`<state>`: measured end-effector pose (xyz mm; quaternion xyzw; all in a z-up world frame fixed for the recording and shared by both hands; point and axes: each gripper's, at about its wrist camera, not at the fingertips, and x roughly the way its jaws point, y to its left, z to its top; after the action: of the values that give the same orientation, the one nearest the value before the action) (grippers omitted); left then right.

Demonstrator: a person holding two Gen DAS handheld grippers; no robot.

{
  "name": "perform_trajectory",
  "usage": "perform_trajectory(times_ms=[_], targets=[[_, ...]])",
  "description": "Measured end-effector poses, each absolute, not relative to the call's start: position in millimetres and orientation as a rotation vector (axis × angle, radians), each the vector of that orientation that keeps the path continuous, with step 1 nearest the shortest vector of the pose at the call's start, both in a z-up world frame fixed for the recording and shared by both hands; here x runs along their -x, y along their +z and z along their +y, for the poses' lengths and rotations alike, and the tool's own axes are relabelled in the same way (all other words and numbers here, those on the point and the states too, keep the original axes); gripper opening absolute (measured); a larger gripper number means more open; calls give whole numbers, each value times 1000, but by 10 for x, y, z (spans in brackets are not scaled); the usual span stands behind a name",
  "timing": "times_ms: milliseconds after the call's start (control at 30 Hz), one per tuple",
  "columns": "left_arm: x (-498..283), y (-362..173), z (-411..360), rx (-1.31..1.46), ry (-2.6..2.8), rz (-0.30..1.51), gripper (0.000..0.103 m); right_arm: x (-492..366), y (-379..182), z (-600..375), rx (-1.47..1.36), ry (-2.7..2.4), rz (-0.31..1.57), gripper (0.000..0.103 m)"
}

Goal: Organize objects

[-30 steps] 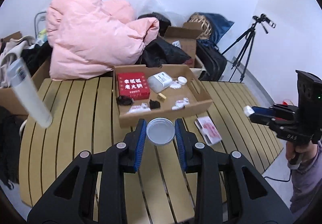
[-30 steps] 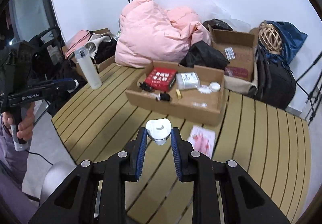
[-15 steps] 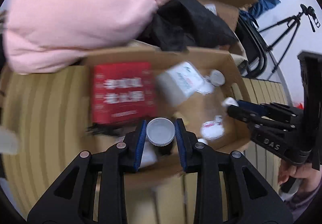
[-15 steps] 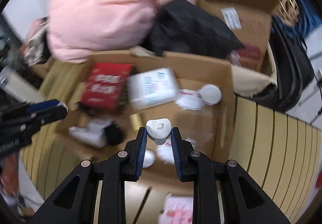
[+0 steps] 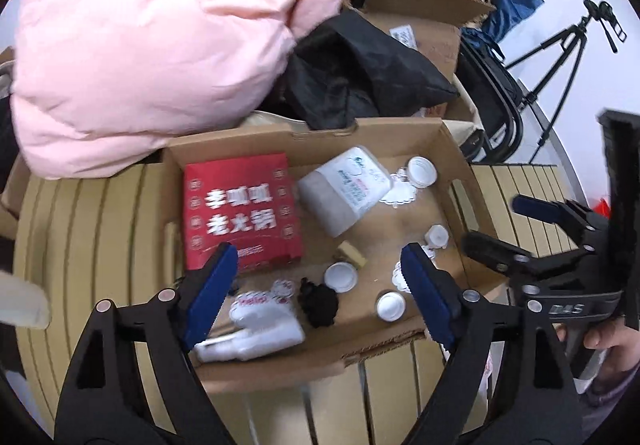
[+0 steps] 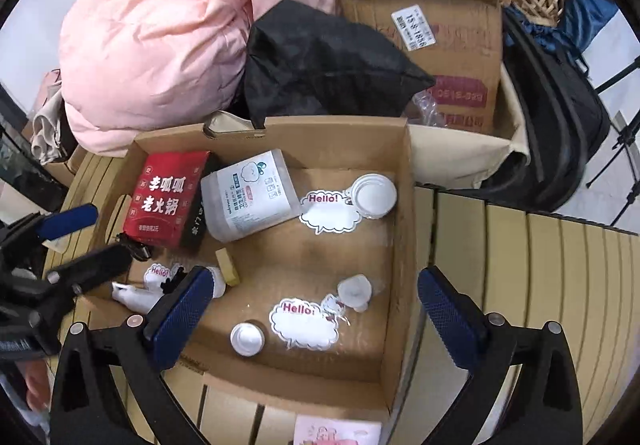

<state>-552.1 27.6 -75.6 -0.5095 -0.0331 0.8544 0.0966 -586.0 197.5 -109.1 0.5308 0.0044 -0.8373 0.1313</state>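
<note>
both tools are held over the shallow open cardboard box [image 5: 452, 149] on the slatted wooden table [image 5: 80, 229], and each is spread wide and grasps nothing.

ahead of the left gripper [image 5: 320, 297], to its left, a red flat packet with white chinese lettering [image 5: 240, 213] lies in the box; just beyond its left finger a white squeeze tube [image 5: 256, 329] is seen. between its fingers a crumpled black item [image 5: 320, 305] and a small white round cap [image 5: 341, 277] rest on the box floor. a second small white round lid [image 5: 391, 305] lies just inside its right finger.

ahead of the right gripper [image 6: 312, 309], that same lid [image 6: 247, 339] and a white moulded cap [image 6: 354, 291] lie between its fingers, beside a white "hello!" speech-bubble sticker [image 6: 306, 325]. farther ahead a translucent white wipes pack [image 6: 248, 197] and a larger white round lid [image 6: 374, 195] are seen.

the small pieces are judged to be already sorted into the box. a pink printed card [image 6: 338, 433] is left on the table below the right tool, outside the box, and is likely the next thing to gather.

beyond the box a pink puffy quilt [image 5: 152, 41], a black bag [image 5: 360, 73] and a taller brown carton [image 6: 432, 29] are piled; nothing is seen to block either tool.
</note>
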Motion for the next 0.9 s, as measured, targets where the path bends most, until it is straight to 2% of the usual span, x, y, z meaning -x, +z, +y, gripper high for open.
perform_trajectory(times_ms=[233,333,467,567,700,900], targets=[[4616,-534,74,1427,2699,5,82,5231,-772,2205,-1440,-2466,75,103],[3940,-323,32,1280,2764,52,98,4684,-604,2270,-1351,-2486,94,103],[3090,-131,-24,1150,2790,53,103,3813,-362,2334,-1241,-2503,86,103],[2463,-133,-99,1103,2785,16,103,3077,-247,2429,-1175,-2529,-28,103],[2002,-287,-133,1166,2770,20,103,2313,-380,2444,-1167,-2534,-167,103],[1968,-333,-62,1163,2751,24,103,1960,-739,2403,-1263,-2526,-141,103]])
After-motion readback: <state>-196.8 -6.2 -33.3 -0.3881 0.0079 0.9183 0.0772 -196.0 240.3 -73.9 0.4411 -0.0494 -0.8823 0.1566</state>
